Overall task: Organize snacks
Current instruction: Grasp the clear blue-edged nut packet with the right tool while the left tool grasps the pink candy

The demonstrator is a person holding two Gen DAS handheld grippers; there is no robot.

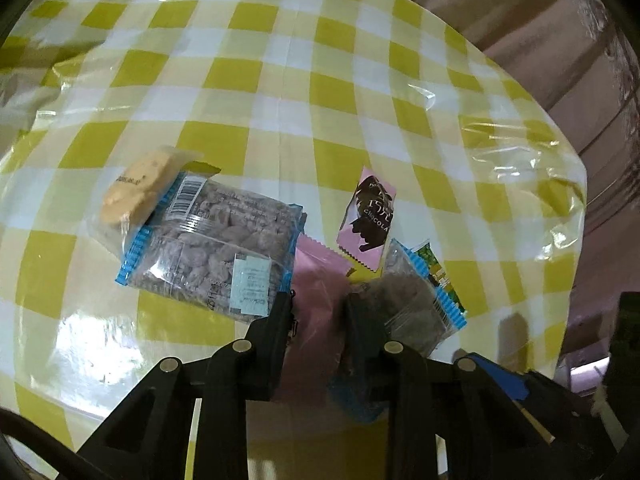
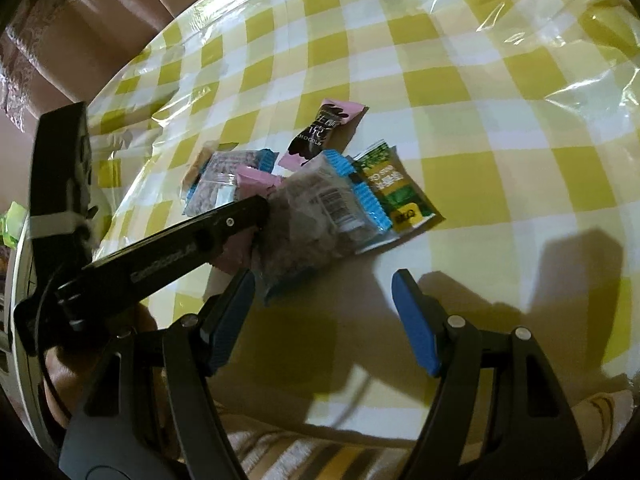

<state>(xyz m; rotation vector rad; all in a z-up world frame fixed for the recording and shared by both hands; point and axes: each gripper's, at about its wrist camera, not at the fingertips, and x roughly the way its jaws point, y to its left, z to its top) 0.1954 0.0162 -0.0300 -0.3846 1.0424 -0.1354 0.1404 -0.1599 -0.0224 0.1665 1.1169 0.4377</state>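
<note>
Left gripper on the pink packet; right gripper idle and clear of the pile.

Left gripper (image 1: pixel 318 308): black jaws drawn in against a plain pink foil packet (image 1: pixel 316 280), clenched on it as far as the left wrist view shows. The packet's long axis runs toward 12 o'clock, straight along the fingers. At 10 o'clock lies a clear blue-edged bag of brown nuts (image 1: pixel 212 248); at 2 o'clock a second, smaller clear bag (image 1: pixel 416 292), touching the jaw. Beyond, at 1 o'clock, lies a pink chocolate wrapper (image 1: pixel 370 220). Right gripper (image 2: pixel 324 320): blue pads wide apart, nothing between them, over bare yellow-checked tablecloth (image 2: pixel 480 100); the pile sits at its 11 o'clock. Left hand is nearer. A green sachet (image 2: pixel 394 192) marks the pile's right edge.
</note>
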